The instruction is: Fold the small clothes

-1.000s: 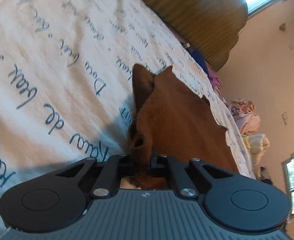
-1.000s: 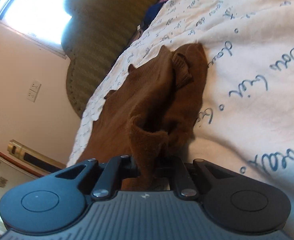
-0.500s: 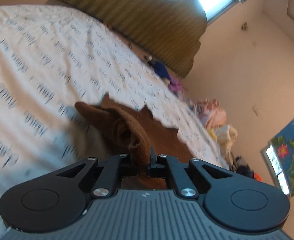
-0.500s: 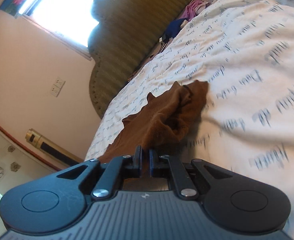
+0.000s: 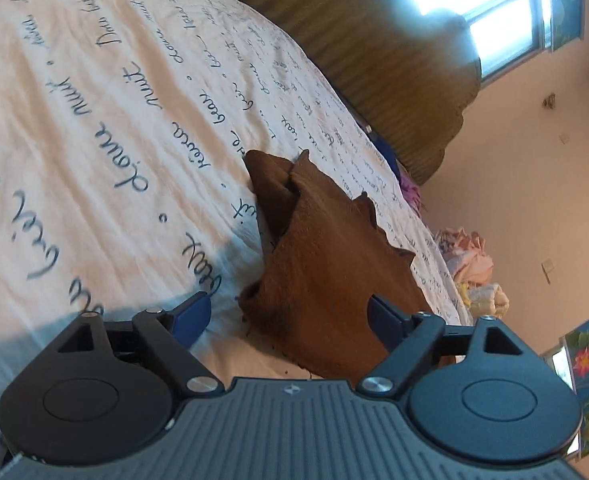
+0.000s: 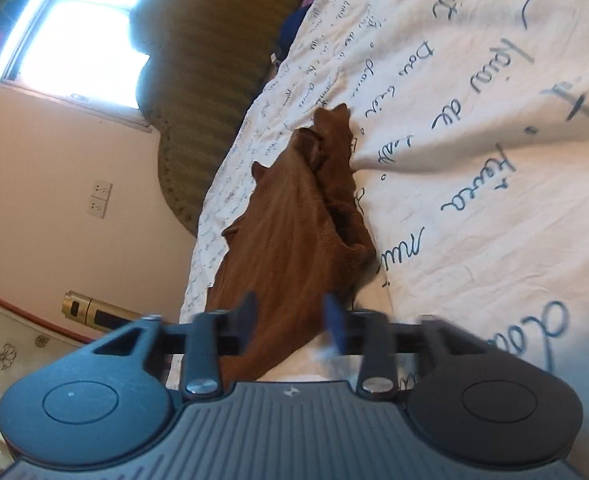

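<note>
A small brown garment [image 5: 326,264] lies bunched on a white bedsheet [image 5: 94,128] printed with blue script. In the left wrist view my left gripper [image 5: 290,314] is opening, its blue pads spread wide on either side of the garment's near corner, not pressing it. In the right wrist view the same brown garment [image 6: 294,232] stretches away from my right gripper [image 6: 290,320], whose jaws are opening too. Its fingers are blurred, and the cloth's near edge lies loose between them.
An olive padded headboard [image 5: 394,68] stands at the bed's far end under a bright window [image 5: 490,12]. A heap of pastel clothes [image 5: 470,252] sits beside the bed. Wall sockets [image 6: 100,200] and a dark cylinder with a gold end [image 6: 94,312] are at the left of the right wrist view.
Both grippers were shut on corners of the brown garment and carried it across the bed. Now both have let go, and the garment lies on the sheet.
</note>
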`<state>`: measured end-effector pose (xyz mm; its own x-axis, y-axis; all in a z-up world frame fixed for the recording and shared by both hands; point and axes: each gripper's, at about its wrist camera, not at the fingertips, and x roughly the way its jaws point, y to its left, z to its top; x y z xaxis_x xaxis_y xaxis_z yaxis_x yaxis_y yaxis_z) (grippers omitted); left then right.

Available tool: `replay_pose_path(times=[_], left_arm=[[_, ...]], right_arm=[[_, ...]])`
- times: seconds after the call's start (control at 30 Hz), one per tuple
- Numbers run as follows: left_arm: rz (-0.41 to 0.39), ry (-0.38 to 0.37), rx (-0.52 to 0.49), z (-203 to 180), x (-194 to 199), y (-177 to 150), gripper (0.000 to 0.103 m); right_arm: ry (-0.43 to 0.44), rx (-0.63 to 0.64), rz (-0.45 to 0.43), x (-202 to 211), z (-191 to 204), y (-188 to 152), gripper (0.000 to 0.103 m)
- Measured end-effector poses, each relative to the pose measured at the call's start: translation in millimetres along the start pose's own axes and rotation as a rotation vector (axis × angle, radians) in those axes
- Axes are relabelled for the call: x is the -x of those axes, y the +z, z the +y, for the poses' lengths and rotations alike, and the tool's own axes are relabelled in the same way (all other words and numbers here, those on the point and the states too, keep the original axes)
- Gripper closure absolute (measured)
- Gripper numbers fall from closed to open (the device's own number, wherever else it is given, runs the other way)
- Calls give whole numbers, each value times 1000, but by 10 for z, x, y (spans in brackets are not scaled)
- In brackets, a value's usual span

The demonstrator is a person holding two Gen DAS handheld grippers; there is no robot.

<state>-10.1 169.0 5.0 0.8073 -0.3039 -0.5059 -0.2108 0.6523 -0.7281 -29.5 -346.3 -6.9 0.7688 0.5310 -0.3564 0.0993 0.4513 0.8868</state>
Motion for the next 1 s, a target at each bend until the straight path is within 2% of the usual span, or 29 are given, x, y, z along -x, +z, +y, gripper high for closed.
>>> replay_pose_path(times=[0.1,0.2,0.37,0.4,0.43,0.47,0.5,0.57,0.63,0.77,0.87,0.93,1.0], left_arm=[[-44,-16,87,62,92,-103,19],[-47,-25,100,44,71,-98,13],[-42,-42,149,-19,-102,-12,16],[-40,-37,149,-29,-148,0,25],[-26,-37,146,-39,-213,13,33],[4,-36,140,-52,-295,32,62],[40,-15,132,-54,-386,40,98],[75,32,123,-43,-512,34,96],[59,43,61,-93,-485,63,97],[43,-41,-40,-240,-169,206,97],[98,-81,-75,-251,25,233,97],[118,-30,-115,-163,52,210,97],[166,8,-83,70,-64,190,93]], right_arm=[[34,-11,-36,-71,-13,14,37],[45,-21,-71,-190,4,68,37],[41,-37,-91,-413,10,144,37],[35,-34,-103,-439,9,147,38],[30,-31,-114,-455,7,147,46],[21,-22,-116,-488,13,150,59],[3,-9,-113,-522,11,155,95],[6,-7,-121,-533,-18,149,95],[-7,32,-130,-473,32,117,95],[19,96,-124,-108,178,-18,99],[37,109,-89,217,206,-242,99],[14,70,-55,361,72,-411,99],[-37,70,-13,397,-58,-520,94]])
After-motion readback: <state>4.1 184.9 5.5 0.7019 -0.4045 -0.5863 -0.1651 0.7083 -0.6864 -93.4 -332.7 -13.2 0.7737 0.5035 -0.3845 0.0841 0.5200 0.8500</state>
